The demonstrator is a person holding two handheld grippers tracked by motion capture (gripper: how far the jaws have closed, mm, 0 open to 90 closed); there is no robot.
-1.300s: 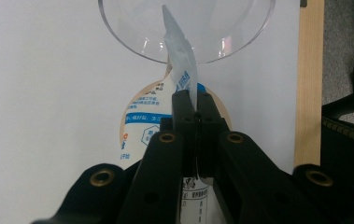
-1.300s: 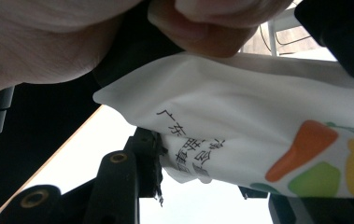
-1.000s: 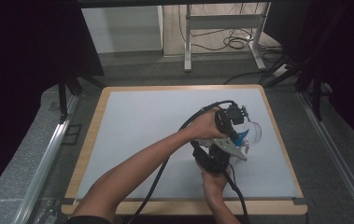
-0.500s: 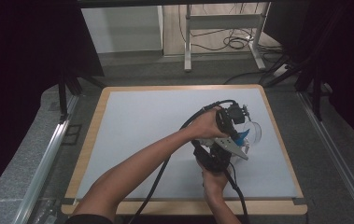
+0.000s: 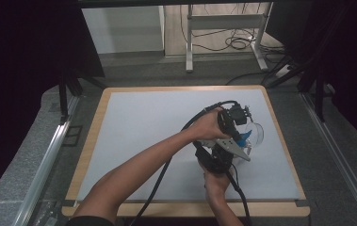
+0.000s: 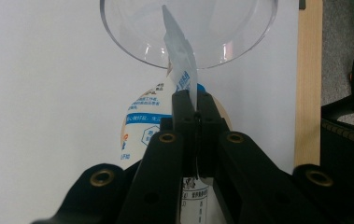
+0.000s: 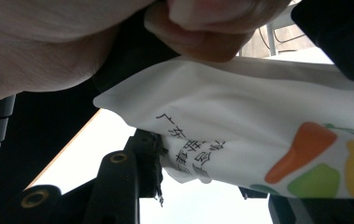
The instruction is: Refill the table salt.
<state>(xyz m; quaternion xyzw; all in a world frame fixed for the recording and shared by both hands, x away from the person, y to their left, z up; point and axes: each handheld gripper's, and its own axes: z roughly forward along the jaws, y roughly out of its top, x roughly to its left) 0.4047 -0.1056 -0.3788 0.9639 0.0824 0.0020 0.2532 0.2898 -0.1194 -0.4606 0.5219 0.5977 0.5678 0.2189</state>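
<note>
We hold the pouch (image 6: 182,77) with both grippers: the left gripper (image 6: 196,109) clamps its top edge shut, the right gripper (image 7: 153,154) grips its lower body half-closed. Its long axis tilts mouth-first into the clear bowl (image 6: 132,44) just ahead, above the table (image 5: 133,127).

A wood-edged table (image 5: 89,141) on grey floor (image 5: 30,141), black curtains (image 5: 20,47) at both sides, metal frame (image 5: 223,19) behind.

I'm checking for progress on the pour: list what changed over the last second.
Nothing visibly changed. The left gripper stays shut on the pouch at the clear bowl, the right gripper keeps its hold lower on the pouch, and both hands rest where they were.
</note>
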